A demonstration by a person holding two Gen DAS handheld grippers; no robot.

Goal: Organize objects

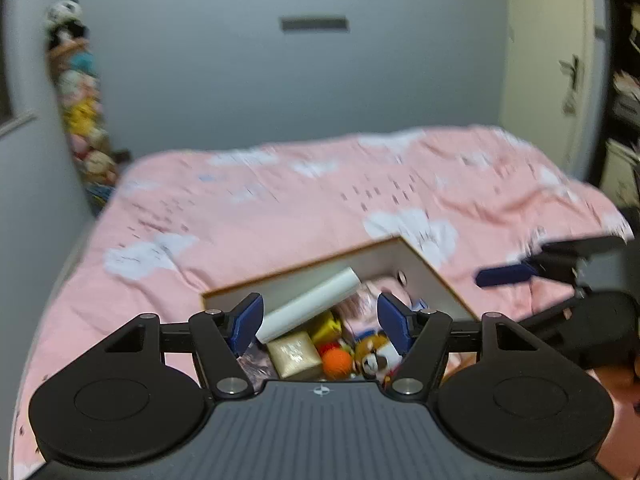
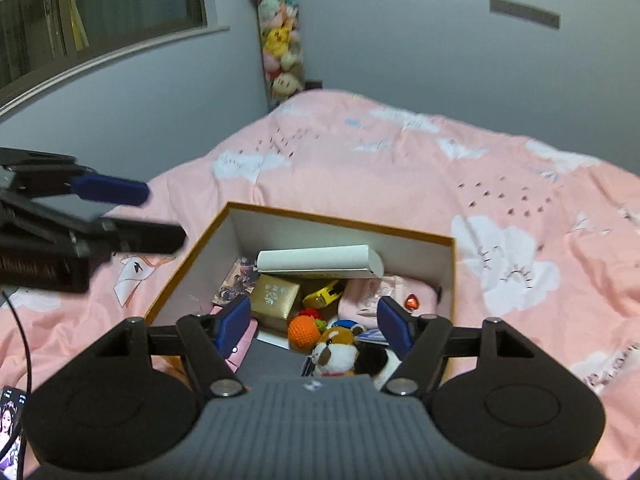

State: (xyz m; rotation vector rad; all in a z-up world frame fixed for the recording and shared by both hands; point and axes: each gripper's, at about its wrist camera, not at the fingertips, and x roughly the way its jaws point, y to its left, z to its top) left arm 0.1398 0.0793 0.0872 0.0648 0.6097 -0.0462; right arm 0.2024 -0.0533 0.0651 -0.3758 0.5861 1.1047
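A pink bedspread [image 2: 400, 184] printed with white clouds and small dark dashes carries a box [image 2: 448, 268] white inside and tan-edged, holding a white tube [image 2: 316, 261], a gold carton [image 2: 276, 295], an orange ball [image 2: 303, 332] and a brown-and-white plush [image 2: 336, 354].

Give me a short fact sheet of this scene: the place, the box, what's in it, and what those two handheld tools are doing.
Place: bed with pink cloud-print cover
Box: open cardboard box, white inside, resting on the cover
Contents: white tube, gold box, orange ball, plush dog, yellow item
Left gripper: jaws open, empty, above the box
Right gripper: jaws open, empty, above the box
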